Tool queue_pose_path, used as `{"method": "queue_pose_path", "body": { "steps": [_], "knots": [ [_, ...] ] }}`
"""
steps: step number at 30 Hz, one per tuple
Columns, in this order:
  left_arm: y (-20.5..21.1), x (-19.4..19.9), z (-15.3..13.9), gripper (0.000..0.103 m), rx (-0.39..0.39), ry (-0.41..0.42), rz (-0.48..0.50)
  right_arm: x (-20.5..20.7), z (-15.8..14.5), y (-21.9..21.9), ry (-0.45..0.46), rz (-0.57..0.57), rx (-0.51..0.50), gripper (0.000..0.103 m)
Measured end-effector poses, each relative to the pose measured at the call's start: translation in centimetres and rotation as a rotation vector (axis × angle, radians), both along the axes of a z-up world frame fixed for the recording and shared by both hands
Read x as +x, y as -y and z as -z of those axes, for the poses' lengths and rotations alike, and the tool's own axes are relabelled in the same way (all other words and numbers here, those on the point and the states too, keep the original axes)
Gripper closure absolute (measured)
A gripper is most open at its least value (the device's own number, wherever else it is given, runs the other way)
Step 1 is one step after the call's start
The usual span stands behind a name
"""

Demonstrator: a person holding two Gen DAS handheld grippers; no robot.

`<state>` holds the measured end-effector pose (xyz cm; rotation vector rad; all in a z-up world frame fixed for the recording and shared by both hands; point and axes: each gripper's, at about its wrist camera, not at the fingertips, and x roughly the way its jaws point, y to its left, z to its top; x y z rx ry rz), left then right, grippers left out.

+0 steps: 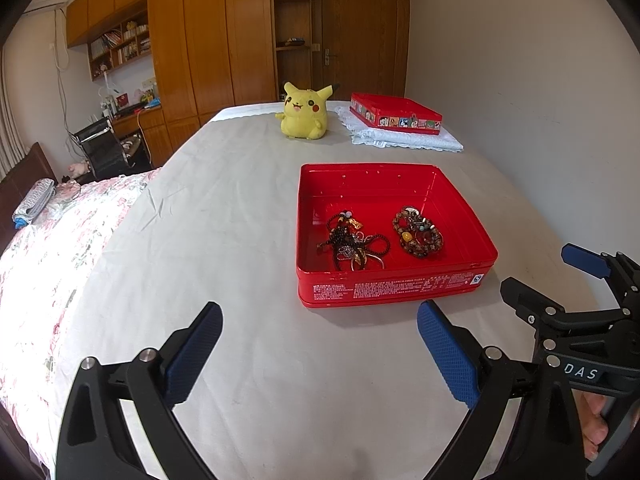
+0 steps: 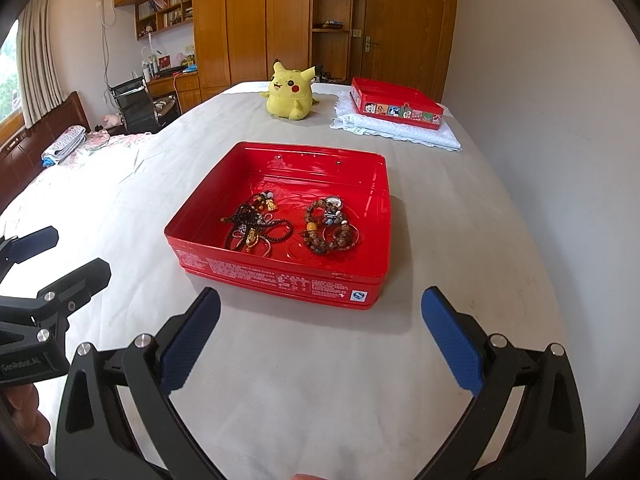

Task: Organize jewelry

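An open red tin (image 1: 392,288) (image 2: 280,278) sits on the white sheet. Inside it lie a dark tangle of necklaces (image 1: 354,242) (image 2: 254,228) on the left and a pile of brown bead bracelets (image 1: 418,232) (image 2: 330,226) on the right. My left gripper (image 1: 320,344) is open and empty, just short of the tin's near wall. My right gripper (image 2: 320,328) is open and empty, also in front of the tin. The right gripper shows at the right edge of the left wrist view (image 1: 560,276). The left gripper shows at the left edge of the right wrist view (image 2: 60,256).
A yellow plush toy (image 1: 304,112) (image 2: 290,94) stands at the far end of the bed. To its right the red tin lid (image 1: 394,114) (image 2: 394,106) rests on a folded white cloth (image 1: 404,138) (image 2: 394,130). A flowered quilt (image 1: 52,240) lies left; a wall (image 1: 540,100) runs right.
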<state>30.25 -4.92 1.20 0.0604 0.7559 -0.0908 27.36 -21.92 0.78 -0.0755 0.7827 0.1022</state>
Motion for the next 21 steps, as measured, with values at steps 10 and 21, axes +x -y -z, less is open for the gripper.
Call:
{"method": "queue_pose_path", "body": {
  "steps": [10, 21],
  "knots": [
    [0.02, 0.07, 0.04, 0.005, 0.000, -0.001, 0.000, 0.01, 0.01, 0.00, 0.001, 0.000, 0.002, 0.003],
    [0.14, -0.24, -0.26, 0.005, 0.004, 0.003, -0.001, -0.20, -0.02, 0.06, -0.004, 0.002, 0.001, 0.003]
  ]
}}
